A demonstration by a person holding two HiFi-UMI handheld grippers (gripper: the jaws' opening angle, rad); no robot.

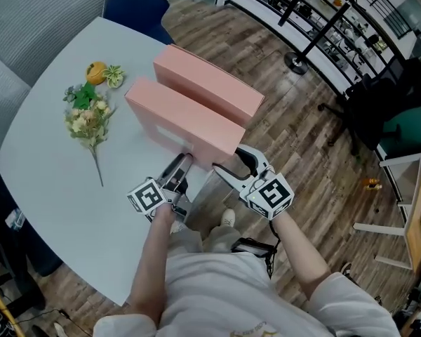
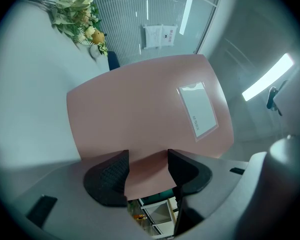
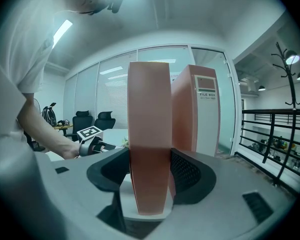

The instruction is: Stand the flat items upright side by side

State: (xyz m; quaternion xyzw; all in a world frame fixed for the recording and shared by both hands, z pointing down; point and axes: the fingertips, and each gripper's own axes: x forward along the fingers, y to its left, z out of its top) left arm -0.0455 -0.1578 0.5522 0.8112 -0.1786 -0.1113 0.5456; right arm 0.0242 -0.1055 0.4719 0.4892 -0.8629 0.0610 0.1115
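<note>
jaws of left gripper [image 1: 184, 161] and right gripper [image 1: 229, 160] clamp the near box [image 1: 182, 118], upright beside the far box [image 1: 209, 83].

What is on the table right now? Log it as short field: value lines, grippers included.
table: pale, rounded edge
far box: pink, upright on the table
near box: pink, upright, parallel beside the far box
left gripper: shut on the near box, at its near end
right gripper: shut on the near box, across its narrow side
flowers: lying flat, left of the boxes
task state: both boxes upright side by side; near box not yet released
</note>
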